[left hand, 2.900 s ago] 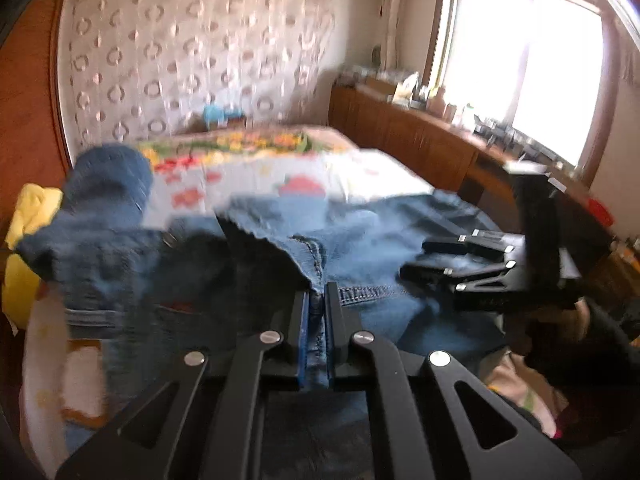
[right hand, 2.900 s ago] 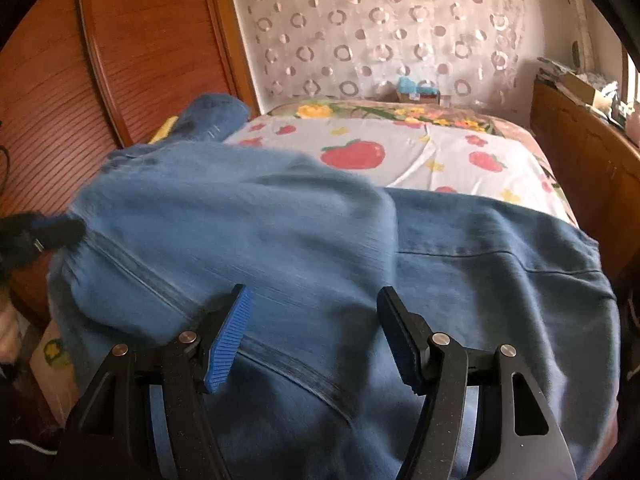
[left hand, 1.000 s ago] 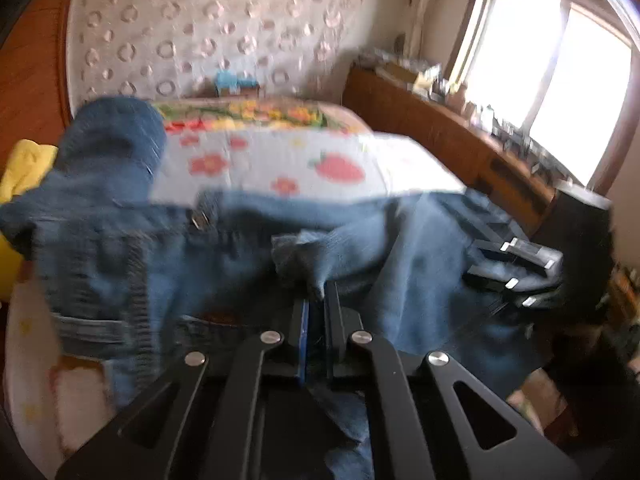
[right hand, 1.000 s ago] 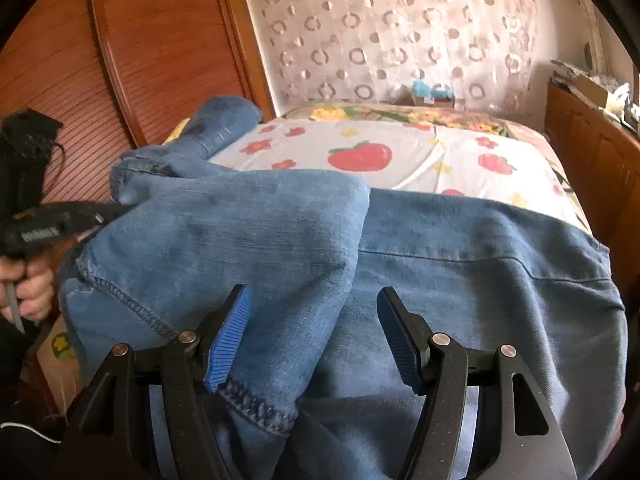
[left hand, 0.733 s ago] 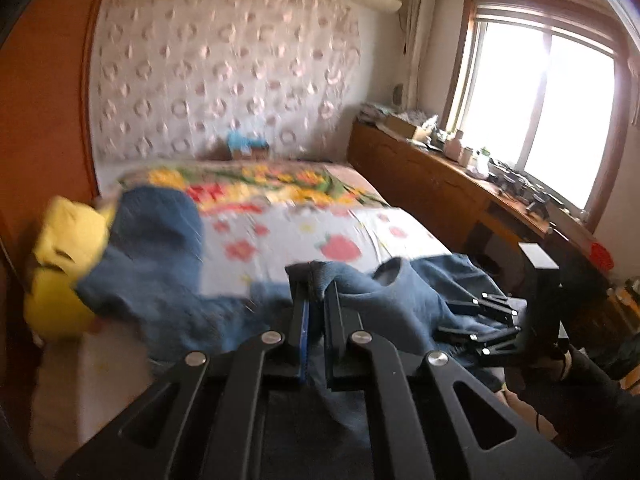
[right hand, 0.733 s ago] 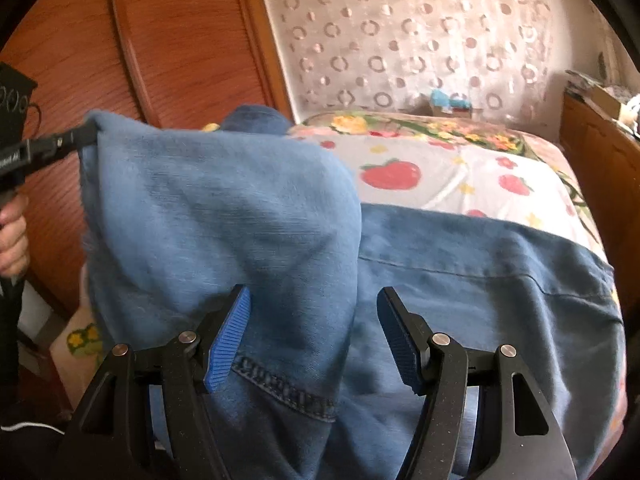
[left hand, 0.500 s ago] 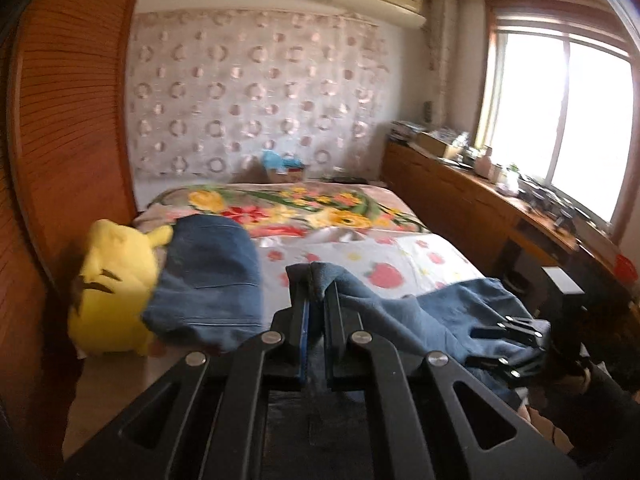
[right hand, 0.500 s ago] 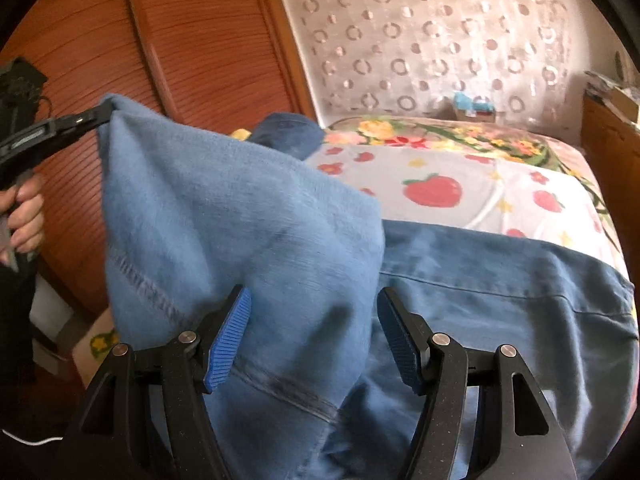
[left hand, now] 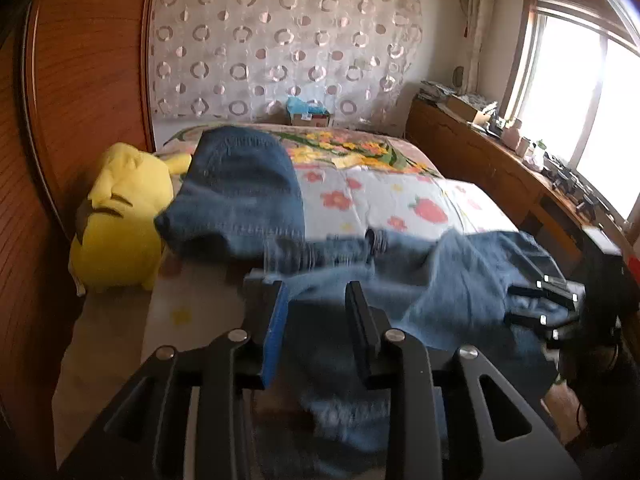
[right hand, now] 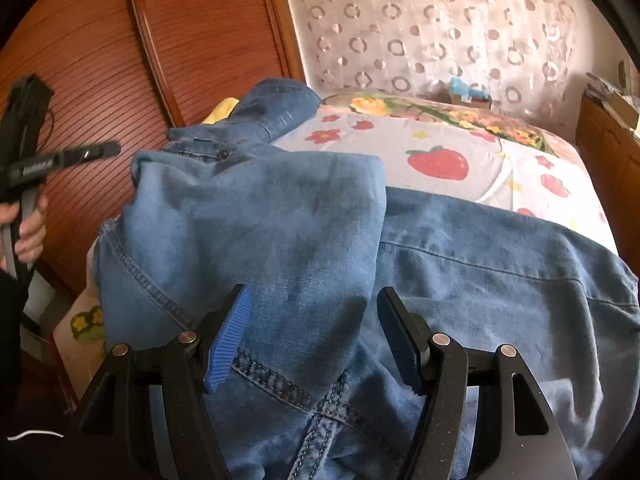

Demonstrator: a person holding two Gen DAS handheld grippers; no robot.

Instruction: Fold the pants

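Light blue jeans (right hand: 460, 264) lie spread across the near end of the bed, with one part (right hand: 256, 232) folded over on the left. They also show, blurred, in the left wrist view (left hand: 448, 280). My left gripper (left hand: 316, 292) is open and empty just above the jeans' left edge; it also shows from the side in the right wrist view (right hand: 100, 150). My right gripper (right hand: 312, 300) is open and low over the jeans, holding nothing; it also shows in the left wrist view (left hand: 528, 304).
A darker folded denim piece (left hand: 240, 192) lies against a yellow plush toy (left hand: 116, 216) at the bed's left. The floral sheet (right hand: 440, 148) stretches behind. A wooden headboard wall (right hand: 100, 60) is on the left, a wooden counter (left hand: 480, 160) and window on the right.
My left gripper held a jeans edge shut, lifted it high and carried it over. It has now opened and the denim has dropped onto the bed. My right gripper stayed open.
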